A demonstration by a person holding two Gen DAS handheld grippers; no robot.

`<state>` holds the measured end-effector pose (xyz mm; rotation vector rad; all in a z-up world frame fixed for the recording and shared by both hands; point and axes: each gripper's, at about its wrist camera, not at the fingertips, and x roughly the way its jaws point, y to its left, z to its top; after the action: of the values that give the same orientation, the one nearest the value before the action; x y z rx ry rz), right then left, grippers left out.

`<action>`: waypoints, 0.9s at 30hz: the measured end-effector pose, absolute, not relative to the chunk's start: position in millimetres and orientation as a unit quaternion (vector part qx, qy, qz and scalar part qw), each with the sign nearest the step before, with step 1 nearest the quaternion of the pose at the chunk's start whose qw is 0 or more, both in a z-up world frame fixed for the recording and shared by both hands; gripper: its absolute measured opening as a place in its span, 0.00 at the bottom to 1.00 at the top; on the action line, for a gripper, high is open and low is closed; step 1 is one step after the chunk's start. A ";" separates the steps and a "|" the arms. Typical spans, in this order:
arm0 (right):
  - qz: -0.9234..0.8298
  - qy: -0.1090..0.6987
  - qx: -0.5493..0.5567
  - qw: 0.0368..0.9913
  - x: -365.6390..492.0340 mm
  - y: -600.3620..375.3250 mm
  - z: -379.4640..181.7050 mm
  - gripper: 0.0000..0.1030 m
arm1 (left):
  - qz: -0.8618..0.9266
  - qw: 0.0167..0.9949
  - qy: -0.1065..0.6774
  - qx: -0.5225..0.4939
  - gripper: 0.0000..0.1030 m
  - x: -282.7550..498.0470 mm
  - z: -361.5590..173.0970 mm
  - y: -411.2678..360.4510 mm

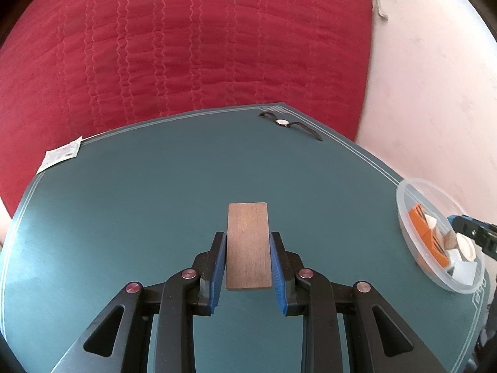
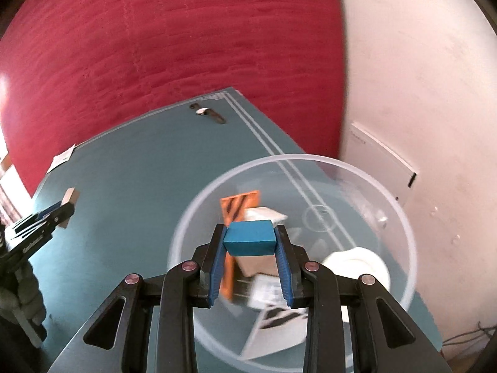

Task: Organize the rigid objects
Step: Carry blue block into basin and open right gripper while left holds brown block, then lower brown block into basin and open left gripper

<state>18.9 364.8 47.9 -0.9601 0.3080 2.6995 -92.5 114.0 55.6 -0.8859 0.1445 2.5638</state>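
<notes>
My left gripper (image 1: 247,236) is shut on a flat brown wooden block (image 1: 247,217), held lengthwise between its blue pads above the green table mat (image 1: 124,202). The right wrist view shows that gripper (image 2: 66,208) and the block's end (image 2: 70,197) at the far left. My right gripper (image 2: 251,230) is shut on a blue block (image 2: 250,242) and hangs over a clear plastic bowl (image 2: 403,217). In the bowl lie an orange piece (image 2: 239,205), a brown block (image 2: 257,264), a white round thing (image 2: 357,264) and white pieces. The same bowl (image 1: 403,214) sits at the mat's right edge.
A wristwatch (image 1: 282,122) lies at the mat's far corner and a small paper packet (image 1: 60,154) at its far left edge. A red quilt (image 1: 186,46) lies beyond the mat, with pale floor (image 1: 435,93) to the right. A gloved hand (image 2: 18,295) holds the left gripper.
</notes>
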 end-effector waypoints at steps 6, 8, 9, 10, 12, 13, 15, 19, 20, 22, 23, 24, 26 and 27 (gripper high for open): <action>0.926 0.118 -0.330 0.137 20.5 388.3 46.1 0.31 | 0.917 0.225 0.055 -0.324 0.28 -83.5 57.4 127.6; 0.926 0.124 -0.328 0.139 22.7 395.0 45.3 0.31 | 0.915 0.231 0.056 -0.326 0.28 -80.5 57.8 133.0; 0.925 0.127 -0.329 0.140 23.2 398.0 44.6 0.31 | 0.914 0.233 0.056 -0.327 0.28 -79.4 57.5 135.0; 0.925 0.131 -0.328 0.141 23.9 400.8 44.5 0.31 | 0.913 0.236 0.055 -0.328 0.28 -78.4 57.5 137.1; 0.925 0.137 -0.325 0.143 26.5 406.1 44.8 0.32 | 0.911 0.242 0.055 -0.330 0.28 -76.0 57.9 141.6; 0.925 0.139 -0.324 0.143 27.7 408.4 44.9 0.32 | 0.910 0.245 0.055 -0.331 0.28 -75.0 58.2 144.1; 0.925 0.141 -0.321 0.147 30.9 412.1 46.2 0.32 | 0.908 0.250 0.054 -0.333 0.28 -73.2 58.1 148.5; 0.926 0.145 -0.315 0.152 36.3 420.0 47.3 0.32 | 0.902 0.264 0.053 -0.337 0.28 -67.8 58.8 159.1; 0.926 0.145 -0.313 0.155 38.4 421.7 47.7 0.32 | 0.900 0.268 0.054 -0.339 0.28 -66.1 58.8 162.6; 0.926 0.145 -0.310 0.159 41.7 424.6 47.9 0.32 | 0.896 0.278 0.055 -0.341 0.28 -62.1 59.3 169.9; 0.926 0.145 -0.310 0.162 43.0 425.8 47.9 0.35 | 0.894 0.284 0.057 -0.342 0.28 -59.7 59.5 174.5; 0.926 0.144 -0.308 0.164 45.0 427.0 48.0 0.37 | 0.892 0.290 0.058 -0.343 0.28 -58.0 59.9 179.2; 0.926 0.144 -0.306 0.170 48.6 429.7 47.1 0.43 | 0.886 0.302 0.063 -0.346 0.28 -54.9 60.3 190.3; 0.925 0.144 -0.305 0.173 50.5 430.8 46.4 0.43 | 0.883 0.309 0.065 -0.347 0.28 -52.9 60.2 196.8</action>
<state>50.5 430.8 46.4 -0.8653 0.4082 2.6259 -52.9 196.8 60.2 -0.9169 0.1727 2.3337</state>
